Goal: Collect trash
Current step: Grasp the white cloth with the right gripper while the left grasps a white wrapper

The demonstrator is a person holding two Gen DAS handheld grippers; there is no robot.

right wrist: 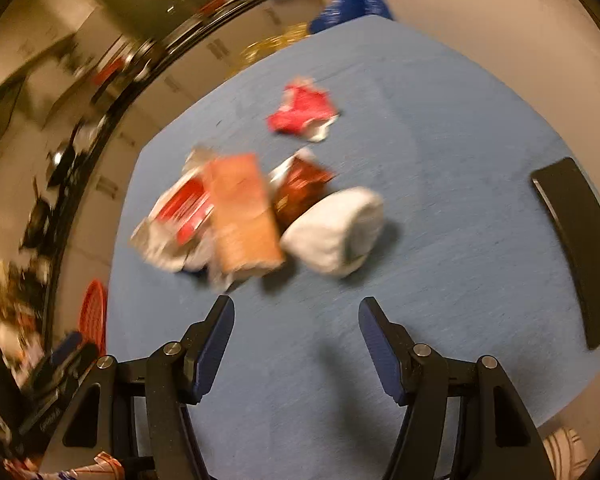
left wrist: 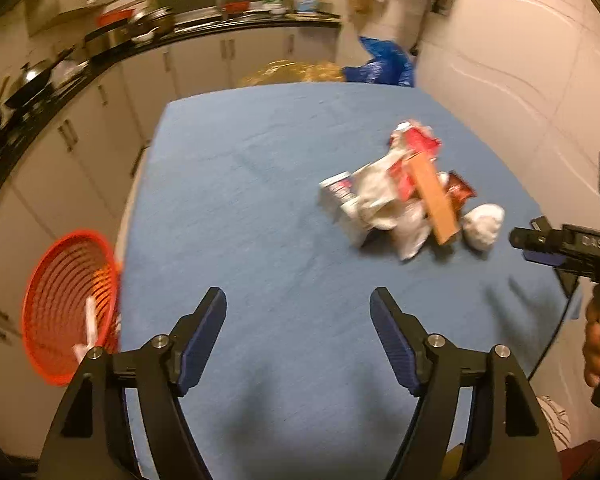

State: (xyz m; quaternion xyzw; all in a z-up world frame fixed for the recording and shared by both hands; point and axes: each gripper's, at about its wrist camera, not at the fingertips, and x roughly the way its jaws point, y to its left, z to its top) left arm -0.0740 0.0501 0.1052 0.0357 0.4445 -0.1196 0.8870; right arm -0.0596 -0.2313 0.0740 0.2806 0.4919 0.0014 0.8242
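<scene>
A loose heap of trash (right wrist: 236, 216) lies on a blue-covered table (left wrist: 260, 200), toward the far right of the tabletop in the left wrist view. On top of the heap sits a tan box (right wrist: 242, 212). Its long axis runs roughly toward and away from the right gripper, tilted a little across the table. Against the box's right side lie a brown wrapper (right wrist: 300, 188) and a white wad (right wrist: 336, 230); on its left, red and white packets (right wrist: 180, 212). A red wrapper (right wrist: 304, 110) lies apart from the heap, farther off.

The right gripper (right wrist: 296, 312) is the nearer one. The heap lies just ahead of it and slightly to its left, with the wad closest to its line. Its jaws stand apart with nothing between them. The left gripper (left wrist: 298, 302) has only bare cloth ahead; the heap is well off to its front right. Its jaws also stand apart and empty.

An orange basket (left wrist: 66, 300) hangs off the table's left edge, just beside the left gripper, with a white scrap (left wrist: 88, 328) already in it. It is probably where the trash goes, so a carry from the heap would cross the open middle of the table, which is bare.

A black flat object (right wrist: 576, 248) lies near the right edge, well clear of the heap. A wall stands close on the right, and a counter (left wrist: 100, 52) with pots runs along the left beyond the table. Both views are blurred.
</scene>
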